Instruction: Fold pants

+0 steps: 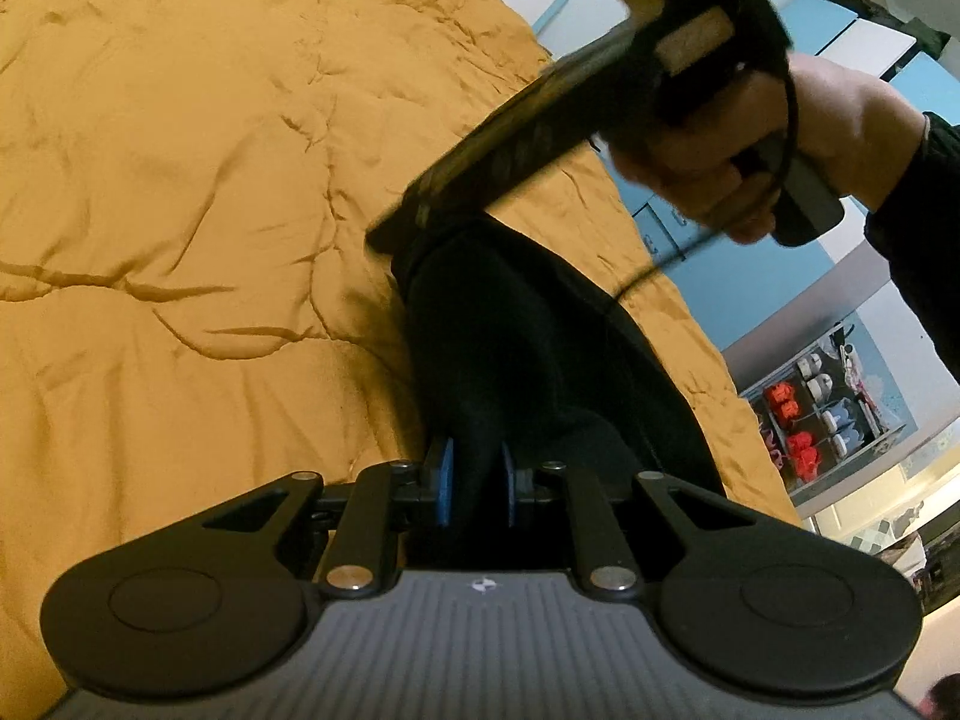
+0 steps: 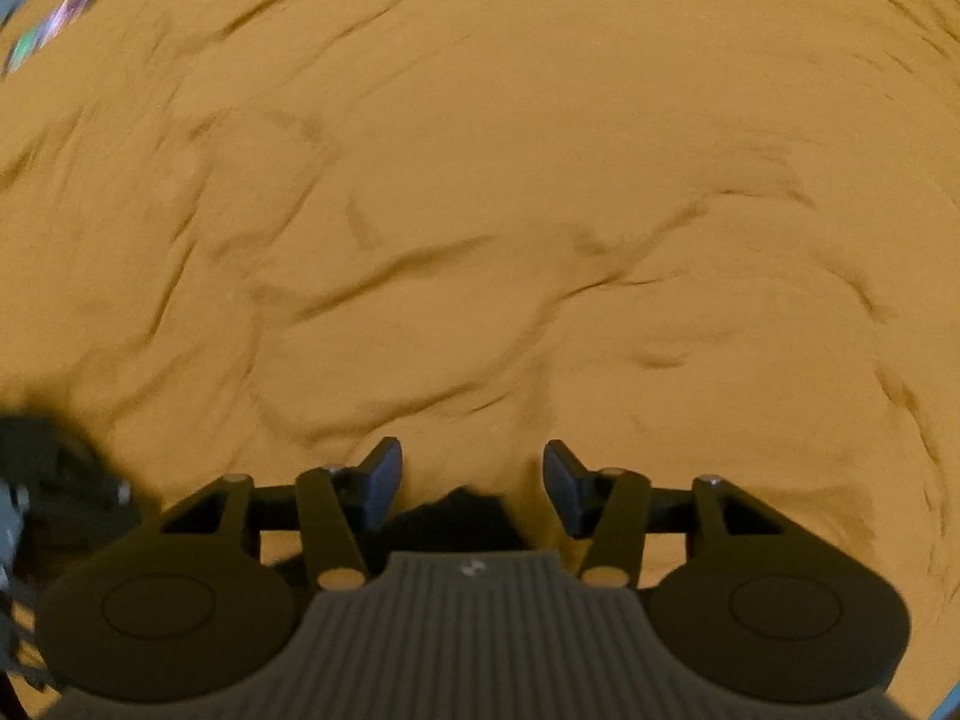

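The black pants [image 1: 528, 348] lie bunched on the mustard-yellow bedspread [image 1: 180, 180]. My left gripper [image 1: 478, 480] is shut on a fold of the pants between its blue pads [image 1: 445, 480]. In the left wrist view the right gripper's body [image 1: 540, 138], held in a hand [image 1: 780, 144], hangs over the far end of the pants. In the right wrist view my right gripper [image 2: 472, 483] is open and empty, with only a dark bit of pants [image 2: 462, 516] low between its fingers [image 2: 378, 483], above the bedspread [image 2: 480, 180].
The bed's right edge runs past blue drawers [image 1: 852, 42] and a shelf with red and white items [image 1: 810, 414]. A dark blurred object [image 2: 48, 480] sits at the left edge of the right wrist view.
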Tool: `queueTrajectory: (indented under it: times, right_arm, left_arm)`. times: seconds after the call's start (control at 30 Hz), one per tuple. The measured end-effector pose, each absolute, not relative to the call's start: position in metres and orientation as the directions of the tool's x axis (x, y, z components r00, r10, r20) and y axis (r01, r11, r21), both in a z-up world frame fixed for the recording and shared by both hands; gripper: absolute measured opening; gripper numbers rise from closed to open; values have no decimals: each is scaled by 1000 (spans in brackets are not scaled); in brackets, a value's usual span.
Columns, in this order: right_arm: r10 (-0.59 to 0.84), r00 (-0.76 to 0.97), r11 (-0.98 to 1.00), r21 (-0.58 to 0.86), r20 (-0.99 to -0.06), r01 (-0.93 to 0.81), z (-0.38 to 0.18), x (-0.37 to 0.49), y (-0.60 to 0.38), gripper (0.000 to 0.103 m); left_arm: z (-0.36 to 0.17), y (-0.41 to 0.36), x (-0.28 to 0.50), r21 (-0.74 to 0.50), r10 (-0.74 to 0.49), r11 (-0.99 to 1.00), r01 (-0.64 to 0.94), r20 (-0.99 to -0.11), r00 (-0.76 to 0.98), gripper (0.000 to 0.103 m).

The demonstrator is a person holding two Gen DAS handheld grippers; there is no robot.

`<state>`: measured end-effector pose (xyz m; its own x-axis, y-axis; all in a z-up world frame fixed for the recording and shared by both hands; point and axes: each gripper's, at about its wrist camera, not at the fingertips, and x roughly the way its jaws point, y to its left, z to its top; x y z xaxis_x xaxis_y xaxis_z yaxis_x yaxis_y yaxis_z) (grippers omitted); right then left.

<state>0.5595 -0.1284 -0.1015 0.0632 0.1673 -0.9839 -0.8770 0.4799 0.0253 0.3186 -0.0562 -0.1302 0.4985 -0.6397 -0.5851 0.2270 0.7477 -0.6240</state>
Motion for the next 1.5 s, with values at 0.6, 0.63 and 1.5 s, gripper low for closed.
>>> queueTrajectory:
  times: [0.6, 0.63, 1.5]
  right_arm:
    - [238, 187, 702, 36, -953, -711, -89, 590, -163, 46]
    - [263, 161, 672, 61, -951, -738, -90, 582, -157, 49]
    - [256, 392, 874, 38, -883, -484, -33, 512, -246, 25]
  left_arm:
    - [-131, -56, 315, -627, -640, 747, 223, -586, 497, 16]
    - [-130, -57, 315, -623, -638, 749, 224, -588, 498, 16]
    - [-117, -12, 322, -694, -609, 716, 72, -572, 549, 17]
